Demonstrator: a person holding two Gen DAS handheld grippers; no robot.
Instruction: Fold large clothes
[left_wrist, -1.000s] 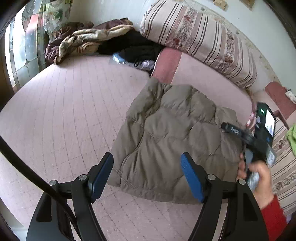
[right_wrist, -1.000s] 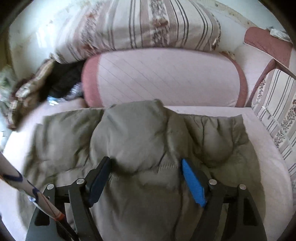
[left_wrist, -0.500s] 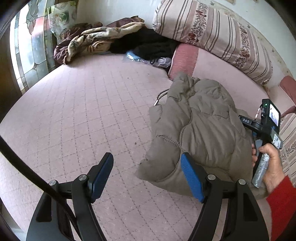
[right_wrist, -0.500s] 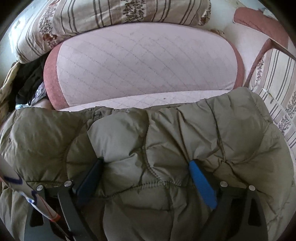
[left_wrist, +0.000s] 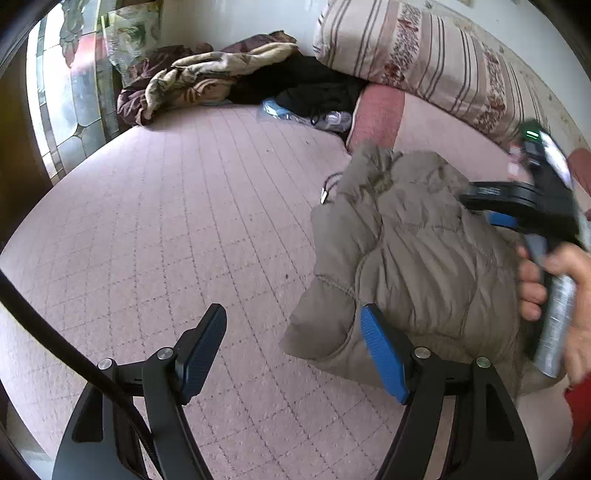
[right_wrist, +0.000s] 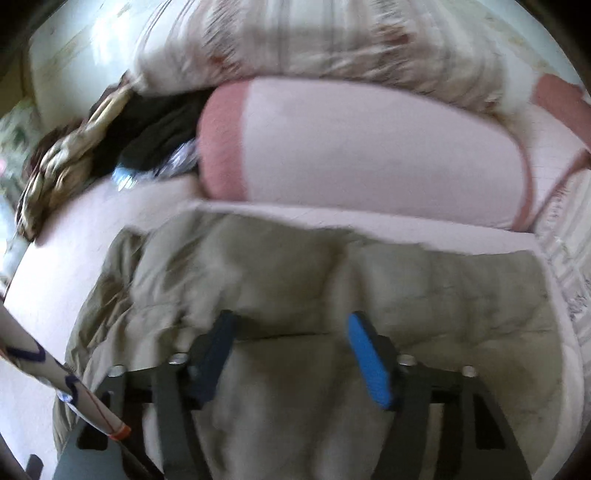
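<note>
The padded olive jacket lies bunched in a thick fold on the pink quilted bed, toward its right side and just in front of a pink bolster. A drawstring with a metal tip pokes out from its upper left edge onto the bedcover.

The left gripper is spread wide and grasps nothing; its right blue pad sits against the near corner of the jacket, while its left pad hangs over bare bedcover. The right gripper is over the middle of the jacket (that view is badly blurred); its pads are apart with fabric bulging up between them, and I cannot tell whether they pinch it. From the left wrist view the same tool appears above the far side of the jacket, held by the person's right hand in a red sleeve.

Behind the bolster rests a long striped cushion. In the far corner of the bed are a crumpled brown and beige blanket, some dark clothing and a clear plastic bag. A stained-glass window is at the left.
</note>
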